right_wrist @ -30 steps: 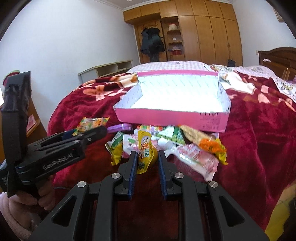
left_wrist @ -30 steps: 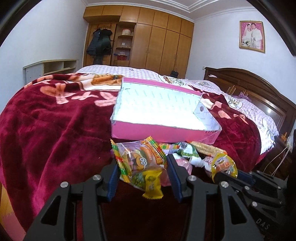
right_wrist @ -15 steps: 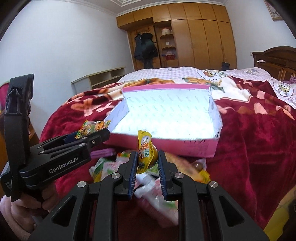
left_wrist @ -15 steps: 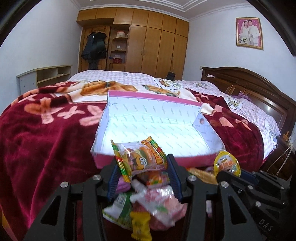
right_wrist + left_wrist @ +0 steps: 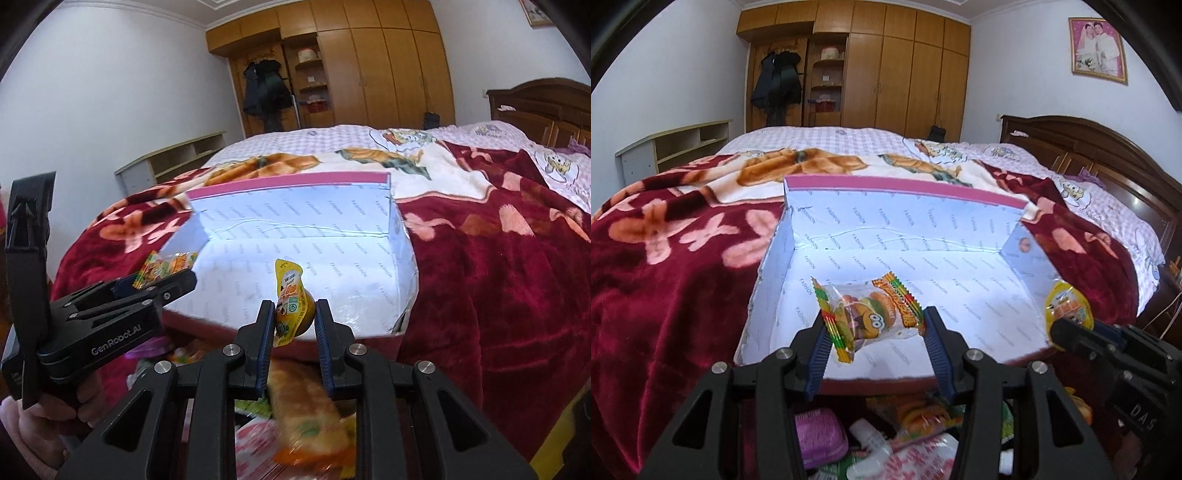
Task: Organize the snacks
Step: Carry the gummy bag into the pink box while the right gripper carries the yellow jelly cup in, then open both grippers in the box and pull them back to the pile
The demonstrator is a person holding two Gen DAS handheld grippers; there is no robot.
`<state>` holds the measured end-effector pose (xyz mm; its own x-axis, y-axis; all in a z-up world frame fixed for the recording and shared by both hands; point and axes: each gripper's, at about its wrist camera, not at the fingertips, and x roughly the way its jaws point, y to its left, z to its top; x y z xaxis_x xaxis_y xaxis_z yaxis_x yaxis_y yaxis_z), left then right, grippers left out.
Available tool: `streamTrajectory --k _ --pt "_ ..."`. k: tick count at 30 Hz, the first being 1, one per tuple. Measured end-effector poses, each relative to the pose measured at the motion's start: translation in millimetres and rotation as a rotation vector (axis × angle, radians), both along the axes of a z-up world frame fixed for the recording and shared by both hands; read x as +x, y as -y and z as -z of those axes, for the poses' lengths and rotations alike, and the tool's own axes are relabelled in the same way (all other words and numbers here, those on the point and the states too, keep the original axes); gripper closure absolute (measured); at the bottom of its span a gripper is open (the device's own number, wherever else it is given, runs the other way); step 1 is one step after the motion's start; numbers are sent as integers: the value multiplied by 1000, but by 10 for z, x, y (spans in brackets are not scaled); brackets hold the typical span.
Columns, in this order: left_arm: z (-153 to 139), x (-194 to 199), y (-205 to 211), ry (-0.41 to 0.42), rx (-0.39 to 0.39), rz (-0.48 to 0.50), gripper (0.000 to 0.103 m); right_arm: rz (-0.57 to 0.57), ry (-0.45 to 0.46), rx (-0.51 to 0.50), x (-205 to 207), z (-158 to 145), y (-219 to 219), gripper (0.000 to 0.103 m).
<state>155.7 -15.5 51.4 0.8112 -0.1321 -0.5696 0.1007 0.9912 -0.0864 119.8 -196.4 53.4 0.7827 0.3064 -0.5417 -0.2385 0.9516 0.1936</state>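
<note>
Now both grippers, left gripper [image 5: 873, 332] clamping a burger gummy packet [image 5: 866, 314] and right gripper [image 5: 293, 319] a yellow jelly cup [image 5: 291, 306], have carried their snacks from the pile over the pink box [image 5: 886, 186] (2 drops due).

White walls [image 5: 665, 74]; wardrobe [image 5: 905, 74] at 12 o'clock, low shelf [image 5: 676, 147] at 9, headboard [image 5: 1089, 147] and framed photo [image 5: 1097, 50] at 2, bed [image 5: 831, 138] under red blanket [image 5: 665, 277].

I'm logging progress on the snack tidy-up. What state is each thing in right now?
Left gripper: shut on the burger gummy packet, over the box.
Right gripper: shut on the yellow jelly cup.
Pink box: open, nothing lying inside.
Loose snacks: piled on the red blanket before the box.
</note>
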Motion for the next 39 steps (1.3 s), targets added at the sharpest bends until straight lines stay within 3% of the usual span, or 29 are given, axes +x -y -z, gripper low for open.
streamTrajectory --k 10,20,23,27,30,39 --pt "185 214 -22 -76 7 -32 52 24 -44 -17 187 103 71 80" --pt "206 234 5 -89 31 -30 50 28 -52 -19 232 149 69 80" --pt "206 234 21 -96 34 -26 48 26 -55 -10 232 154 73 73" --pt "193 223 31 -105 27 -19 43 29 -57 -7 224 154 61 64" --pt "167 192 41 -107 27 -19 23 23 -50 -3 192 122 50 56" --pt "54 54 24 -93 0 -12 22 33 -16 -9 20 5 78 53"
